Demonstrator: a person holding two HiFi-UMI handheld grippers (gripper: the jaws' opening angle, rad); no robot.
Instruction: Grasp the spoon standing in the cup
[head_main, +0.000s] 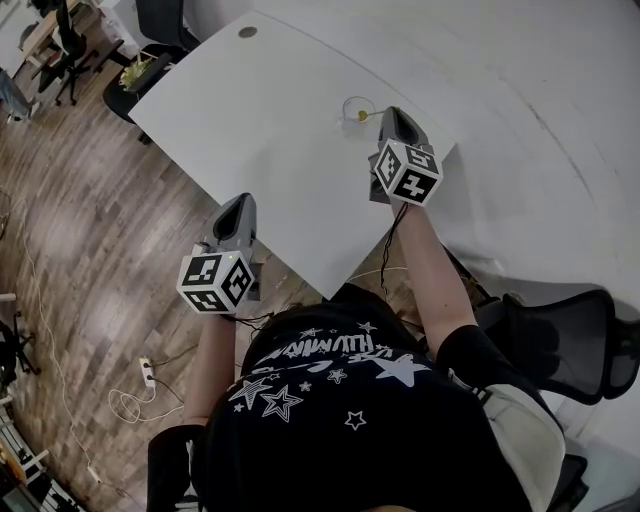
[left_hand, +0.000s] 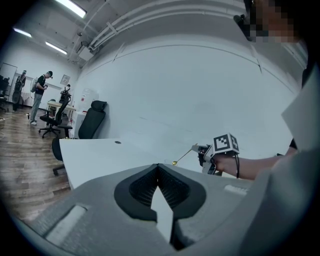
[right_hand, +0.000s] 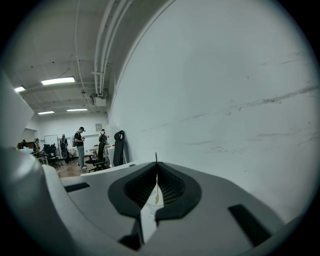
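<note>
Seen from above, a person stands at the near edge of a white table (head_main: 270, 130) with a hand-held gripper in each hand; wooden flooring (head_main: 90, 230) lies to the left and a black office chair (head_main: 560, 340) stands at the lower right.

Near the table's right edge sits a small clear cup (head_main: 346, 105), the only container in sight; a thin spoon (head_main: 366, 115) with a gold-coloured bowl end lies across its rim, slanting towards the right gripper (head_main: 397, 113); the gold end appears inside the cup's outline, though from this height it is hard to say whether it touches the bottom or hangs just above it.

The right gripper view shows its jaws closed almost fully on the spoon's slender handle (right_hand: 156, 182); the handle runs straight up between the dark ribbed pads (right_hand: 170, 187), with the gold bowl hanging below the pinch and the tip of the handle poking above the jaw tips.

The left gripper (head_main: 240, 205) is held over the table's near left edge, well apart from the cup; in its own view the jaw tips meet with nothing between them; past them, the right gripper (left_hand: 204, 152) shows holding the spoon (left_hand: 183, 156) slanted down to its gold end.
</note>
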